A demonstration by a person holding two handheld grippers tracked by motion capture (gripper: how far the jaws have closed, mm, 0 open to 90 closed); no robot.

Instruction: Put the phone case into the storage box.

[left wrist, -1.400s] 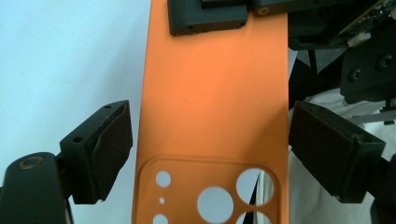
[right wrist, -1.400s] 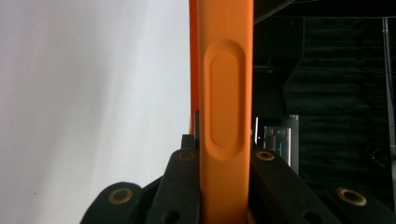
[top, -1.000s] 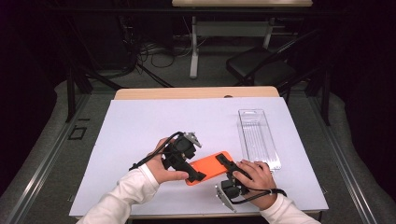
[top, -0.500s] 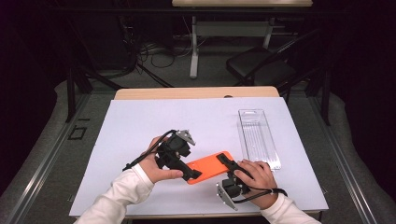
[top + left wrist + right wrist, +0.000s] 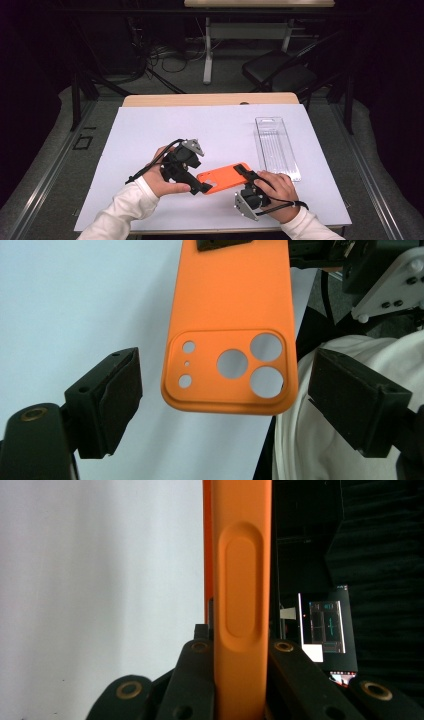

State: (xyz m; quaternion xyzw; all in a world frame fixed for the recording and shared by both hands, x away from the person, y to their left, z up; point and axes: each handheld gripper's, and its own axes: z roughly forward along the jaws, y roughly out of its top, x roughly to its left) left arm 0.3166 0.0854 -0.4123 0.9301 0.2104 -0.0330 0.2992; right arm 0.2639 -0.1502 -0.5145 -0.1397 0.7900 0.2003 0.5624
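We hold the orange silicone phone case (image 5: 224, 178) just above the white-covered table (image 5: 150, 130), pinched by one end in our right gripper (image 5: 248, 175); our left gripper (image 5: 220, 400) stands wide around its camera-cutout end. Closing off-centre could twist the soft case from the right grip.

An orange phone case (image 5: 223, 178), camera cutouts showing, is held above the white table (image 5: 150, 130).

the orange silicone phone case (image 5: 224, 178) sits between the left hand-held gripper (image 5: 196, 186) and right hand-held gripper (image 5: 244, 172) near the table (image 5: 150, 125) front; the clear plastic tray (image 5: 276, 147) lies behind, to the right.
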